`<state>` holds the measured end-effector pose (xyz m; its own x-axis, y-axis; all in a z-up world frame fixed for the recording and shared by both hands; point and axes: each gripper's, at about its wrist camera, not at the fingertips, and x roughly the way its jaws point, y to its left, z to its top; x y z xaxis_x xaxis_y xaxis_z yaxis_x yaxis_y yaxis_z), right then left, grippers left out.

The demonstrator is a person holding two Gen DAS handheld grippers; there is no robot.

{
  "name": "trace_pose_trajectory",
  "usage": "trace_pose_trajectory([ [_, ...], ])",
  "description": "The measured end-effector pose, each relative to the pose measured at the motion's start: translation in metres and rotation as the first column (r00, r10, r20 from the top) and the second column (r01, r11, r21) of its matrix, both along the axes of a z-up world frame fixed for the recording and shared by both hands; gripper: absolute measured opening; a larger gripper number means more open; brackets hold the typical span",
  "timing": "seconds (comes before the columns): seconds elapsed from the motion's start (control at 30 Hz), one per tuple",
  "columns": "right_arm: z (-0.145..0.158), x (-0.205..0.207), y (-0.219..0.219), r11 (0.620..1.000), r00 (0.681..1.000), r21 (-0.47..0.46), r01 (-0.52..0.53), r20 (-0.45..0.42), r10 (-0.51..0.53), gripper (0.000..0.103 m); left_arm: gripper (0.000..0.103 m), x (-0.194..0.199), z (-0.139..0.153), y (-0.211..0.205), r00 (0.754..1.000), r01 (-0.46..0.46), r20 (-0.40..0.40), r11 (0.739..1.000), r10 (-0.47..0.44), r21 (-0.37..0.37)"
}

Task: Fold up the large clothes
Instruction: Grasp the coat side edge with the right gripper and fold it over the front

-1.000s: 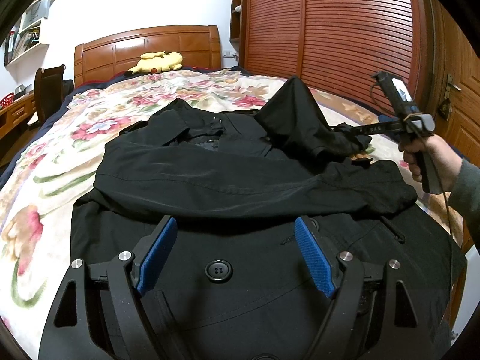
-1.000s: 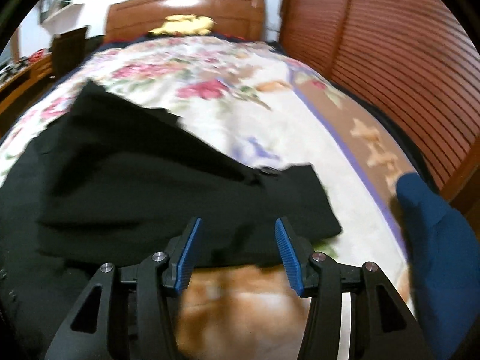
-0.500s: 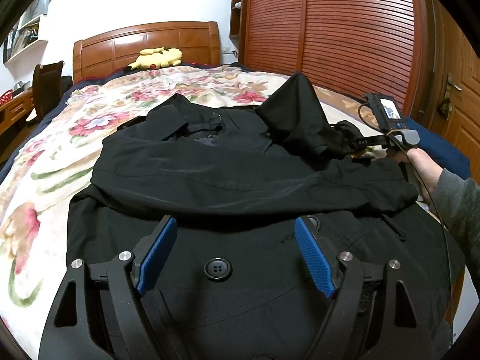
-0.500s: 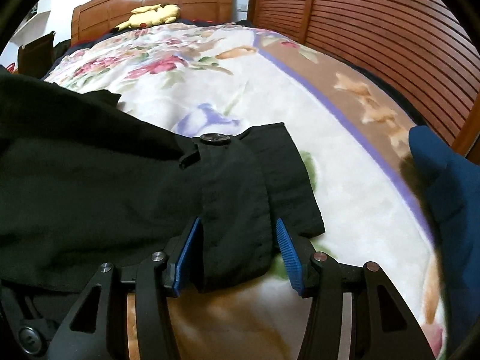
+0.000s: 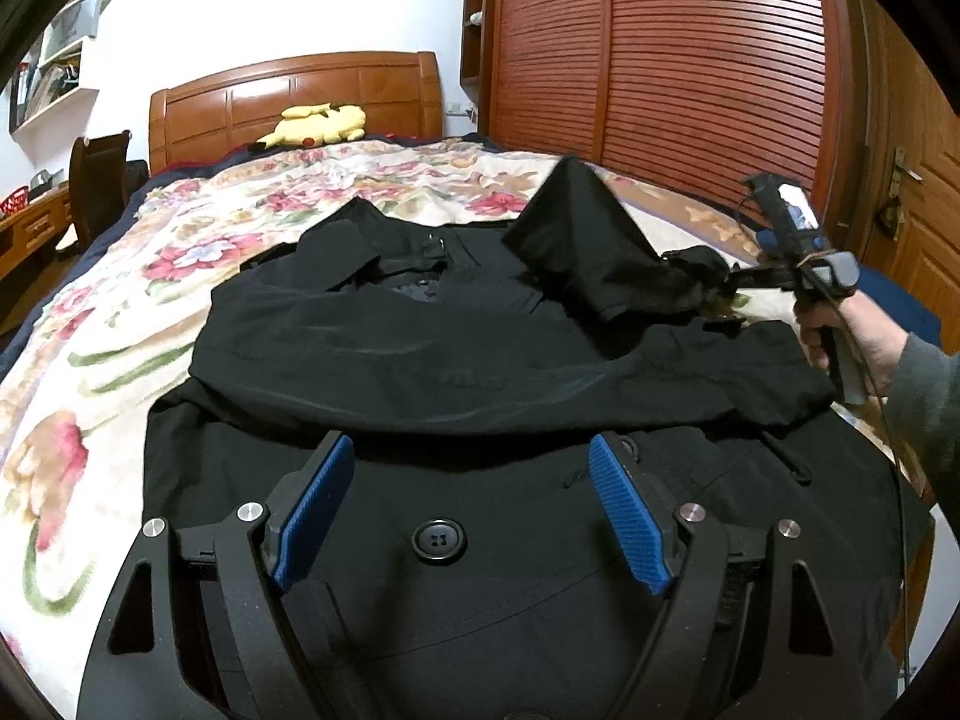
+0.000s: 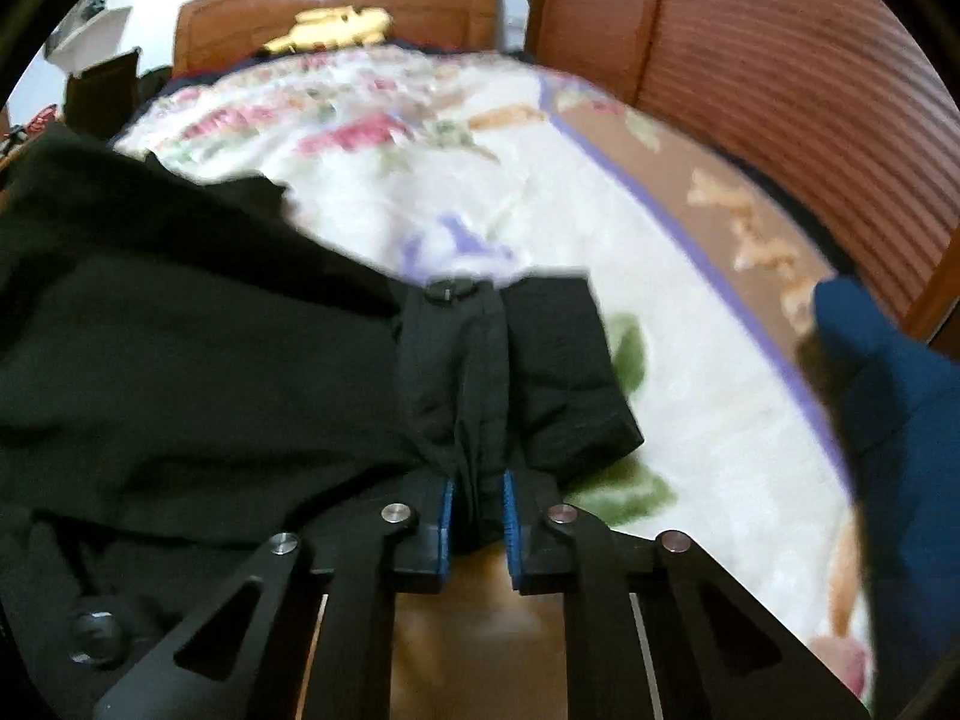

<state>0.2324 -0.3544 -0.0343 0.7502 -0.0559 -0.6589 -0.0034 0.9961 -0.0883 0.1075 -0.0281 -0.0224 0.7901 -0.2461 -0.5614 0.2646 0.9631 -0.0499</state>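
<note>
A large black coat (image 5: pixel 420 360) lies spread on the floral bedspread (image 5: pixel 120 312), one sleeve folded across its chest. My left gripper (image 5: pixel 474 516) hovers open over the coat's lower front, a black button (image 5: pixel 438 540) showing between its blue pads, nothing gripped. My right gripper (image 6: pixel 477 510) is closing its jaws on the other sleeve's cuff (image 6: pixel 480 372), and the blue pads pinch the bunched black cloth. In the left wrist view that right gripper (image 5: pixel 714 285) is at the bed's right side, held by a hand (image 5: pixel 840 324), with the sleeve (image 5: pixel 594 246) rising in a peak.
A wooden headboard (image 5: pixel 288 102) and a yellow plush toy (image 5: pixel 318 123) are at the far end of the bed. Slatted wooden wardrobe doors (image 5: pixel 660 60) run along the right. A blue cloth (image 6: pixel 900 408) lies at the bed's right edge. A chair (image 5: pixel 99 180) and desk stand left.
My right gripper sank onto the sleeve cuff and its jaws closed from half open to pinching the cloth. The left gripper stayed still and open.
</note>
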Motion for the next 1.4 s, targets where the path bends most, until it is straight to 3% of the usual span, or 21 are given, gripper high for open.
trace_pose_trajectory([
  [0.23,0.061,-0.058,0.039,0.994,0.98,-0.035,-0.1,0.166,0.105,0.01,0.081,-0.016,0.01,0.007,0.999,-0.002,0.047,1.0,0.002,0.01],
  [0.5,0.099,-0.126,0.116,0.955,0.918,-0.096,-0.28,0.264,0.296,0.01,0.081,-0.032,0.016,0.027,0.997,-0.031,0.072,0.999,0.028,0.038],
  [1.0,0.1,-0.206,0.208,0.823,0.771,-0.156,-0.546,0.291,0.567,0.01,0.081,-0.051,0.023,0.08,0.99,-0.109,0.09,0.994,0.108,0.007],
  [1.4,0.082,-0.196,0.209,0.711,0.688,-0.122,-0.693,0.185,0.702,0.009,0.081,-0.055,0.023,0.108,0.984,-0.154,0.088,0.988,0.154,-0.006],
])
